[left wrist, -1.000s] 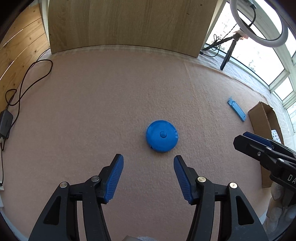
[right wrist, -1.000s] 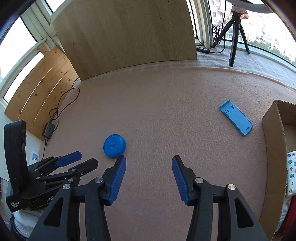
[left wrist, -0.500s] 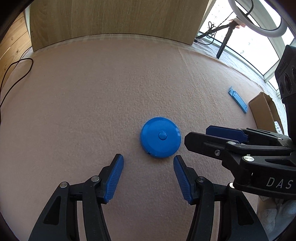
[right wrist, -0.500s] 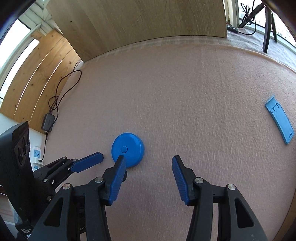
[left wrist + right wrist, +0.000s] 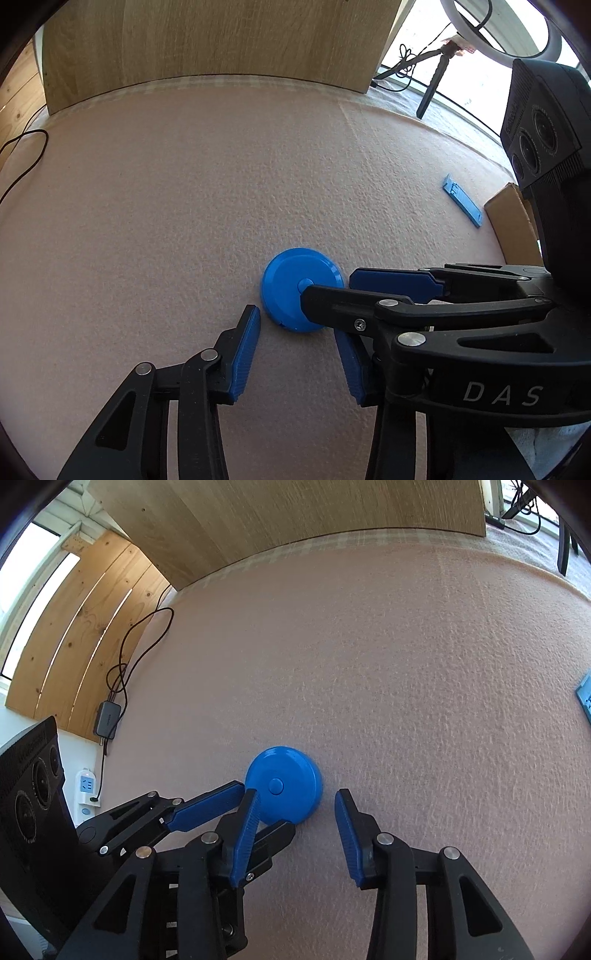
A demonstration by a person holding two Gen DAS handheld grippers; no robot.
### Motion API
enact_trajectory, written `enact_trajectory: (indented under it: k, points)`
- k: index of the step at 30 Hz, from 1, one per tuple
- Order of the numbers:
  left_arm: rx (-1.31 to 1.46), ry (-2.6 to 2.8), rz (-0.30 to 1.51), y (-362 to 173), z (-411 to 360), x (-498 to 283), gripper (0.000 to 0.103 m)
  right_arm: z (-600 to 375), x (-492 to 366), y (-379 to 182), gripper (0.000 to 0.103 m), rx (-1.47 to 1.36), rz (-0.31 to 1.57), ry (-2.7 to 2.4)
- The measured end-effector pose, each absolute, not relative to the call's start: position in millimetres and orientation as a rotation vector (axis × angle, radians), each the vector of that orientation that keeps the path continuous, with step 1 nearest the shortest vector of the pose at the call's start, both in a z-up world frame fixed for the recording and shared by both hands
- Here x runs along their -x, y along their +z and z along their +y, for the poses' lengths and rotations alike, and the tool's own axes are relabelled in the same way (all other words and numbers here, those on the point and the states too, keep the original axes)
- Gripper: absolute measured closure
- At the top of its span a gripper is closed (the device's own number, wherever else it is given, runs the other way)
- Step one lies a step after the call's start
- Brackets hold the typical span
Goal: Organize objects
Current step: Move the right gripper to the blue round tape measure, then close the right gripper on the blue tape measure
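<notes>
Your left gripper [image 5: 297, 332] stands wide, and the round blue disc [image 5: 295, 288] lies flat on the pink carpet [image 5: 184, 203] just ahead of its fingertips. Your right gripper [image 5: 295, 805] is also spread wide, reaching in from the right with the disc at its left pad. A blue flat piece [image 5: 463, 205] lies well off to the right, beside a cardboard box [image 5: 513, 225].

The right gripper [image 5: 328, 286] hides part (the near rim) of the blue disc [image 5: 288, 284].
</notes>
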State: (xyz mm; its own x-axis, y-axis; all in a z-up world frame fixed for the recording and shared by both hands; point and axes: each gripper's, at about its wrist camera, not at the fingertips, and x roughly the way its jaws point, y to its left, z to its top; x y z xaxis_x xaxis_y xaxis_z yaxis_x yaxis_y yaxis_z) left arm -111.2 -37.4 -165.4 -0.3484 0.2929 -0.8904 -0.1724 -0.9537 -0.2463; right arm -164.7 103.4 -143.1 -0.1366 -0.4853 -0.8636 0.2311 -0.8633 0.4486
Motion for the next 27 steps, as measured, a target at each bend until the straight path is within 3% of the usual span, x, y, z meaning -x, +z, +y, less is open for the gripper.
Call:
enact_trajectory:
  k: [11,27]
  points:
    - [1.596,2.365,-0.182,-166,-35,112,0.062,107,169,-150,0.077,-1.688,-0.339,-2.028]
    - [1.497,2.381,-0.09,-131,13,97,0.062,157,147,-113,0.078,-1.603,-0.342,-2.126]
